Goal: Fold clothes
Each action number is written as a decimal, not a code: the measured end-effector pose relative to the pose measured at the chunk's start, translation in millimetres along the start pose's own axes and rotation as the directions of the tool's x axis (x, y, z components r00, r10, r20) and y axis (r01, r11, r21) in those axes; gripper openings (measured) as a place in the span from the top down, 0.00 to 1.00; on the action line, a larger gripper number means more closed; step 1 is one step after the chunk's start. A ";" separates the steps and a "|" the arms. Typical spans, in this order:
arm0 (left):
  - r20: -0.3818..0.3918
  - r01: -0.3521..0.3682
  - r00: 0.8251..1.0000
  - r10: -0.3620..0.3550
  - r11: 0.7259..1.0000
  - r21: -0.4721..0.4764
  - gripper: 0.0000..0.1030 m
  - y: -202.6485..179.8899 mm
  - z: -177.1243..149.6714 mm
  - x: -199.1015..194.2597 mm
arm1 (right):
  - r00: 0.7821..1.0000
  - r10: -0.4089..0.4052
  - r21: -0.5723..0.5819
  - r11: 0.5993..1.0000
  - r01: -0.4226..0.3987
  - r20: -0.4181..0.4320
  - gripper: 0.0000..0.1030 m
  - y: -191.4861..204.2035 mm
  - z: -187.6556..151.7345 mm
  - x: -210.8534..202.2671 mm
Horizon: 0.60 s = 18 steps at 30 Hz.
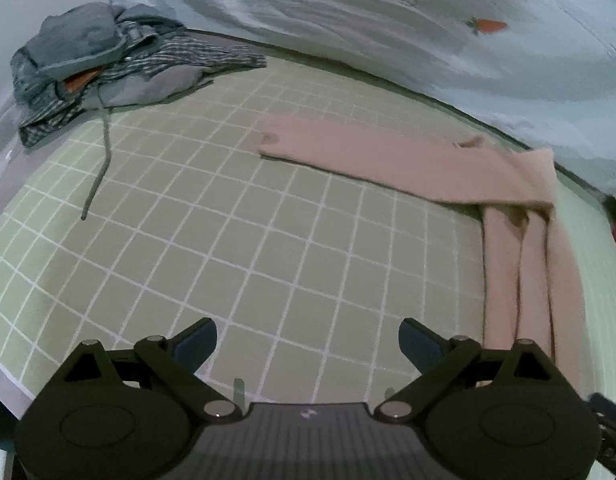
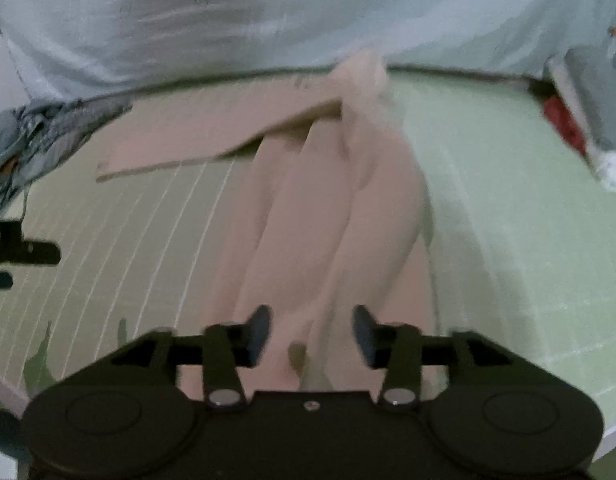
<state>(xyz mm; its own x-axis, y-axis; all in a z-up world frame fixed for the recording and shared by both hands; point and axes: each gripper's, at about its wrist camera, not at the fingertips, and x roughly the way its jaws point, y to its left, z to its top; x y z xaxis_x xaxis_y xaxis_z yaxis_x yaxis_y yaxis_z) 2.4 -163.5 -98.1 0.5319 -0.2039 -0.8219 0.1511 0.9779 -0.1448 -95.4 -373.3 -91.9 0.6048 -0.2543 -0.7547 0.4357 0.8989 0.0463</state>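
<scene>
1. The pink garment [image 1: 388, 156] lies on the green grid mat [image 1: 228, 240] in an L shape: one long band runs across the far side toward 2 o'clock in the left wrist view, and a second run of narrow pleats comes down the right edge at about 3 to 4 o'clock.
2. The left gripper [image 1: 308, 344] hangs over bare mat with its jaws wide apart and nothing between them; the garment lies just beside it at 3 o'clock.
3. The right gripper [image 2: 312, 334] stands open above the near end of the pleated strip [image 2: 316, 240]; cloth shows between the fingers, but the pads do not press on it.
4. Judged from this, the folding is midway: the garment is narrowed into strips but not yet stacked into a compact packet.
5. The next move likely calls for pinching the near end of the strip and carrying it toward 12 o'clock, keeping the pleats together.
6. No container is in view; a heap of unfolded clothes [image 1: 92, 68] sits at 10 o'clock on the mat's far corner, against a pale sheet [image 1: 348, 20].
</scene>
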 end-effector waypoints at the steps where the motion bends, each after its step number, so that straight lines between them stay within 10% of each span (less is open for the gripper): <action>1: 0.002 -0.003 1.000 0.003 1.000 -0.006 0.06 0.4 3.1 0.9 | 1.000 -0.008 0.004 1.000 0.008 0.015 0.32 -1.7 3.4 -1.4; 18: 0.015 -0.124 0.992 0.126 0.985 -0.120 0.05 18.1 110.8 80.9 | 0.984 -0.155 0.093 0.985 0.148 0.083 0.20 -34.0 123.2 88.7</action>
<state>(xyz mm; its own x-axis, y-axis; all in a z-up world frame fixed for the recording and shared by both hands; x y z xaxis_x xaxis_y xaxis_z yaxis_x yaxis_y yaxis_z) 140.5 -167.5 -106.1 0.5595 -0.0794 -0.8250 -0.0168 0.9941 -0.1070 25.6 -470.4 -79.8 0.5831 -0.4196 -0.6957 0.5804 0.8143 -0.0047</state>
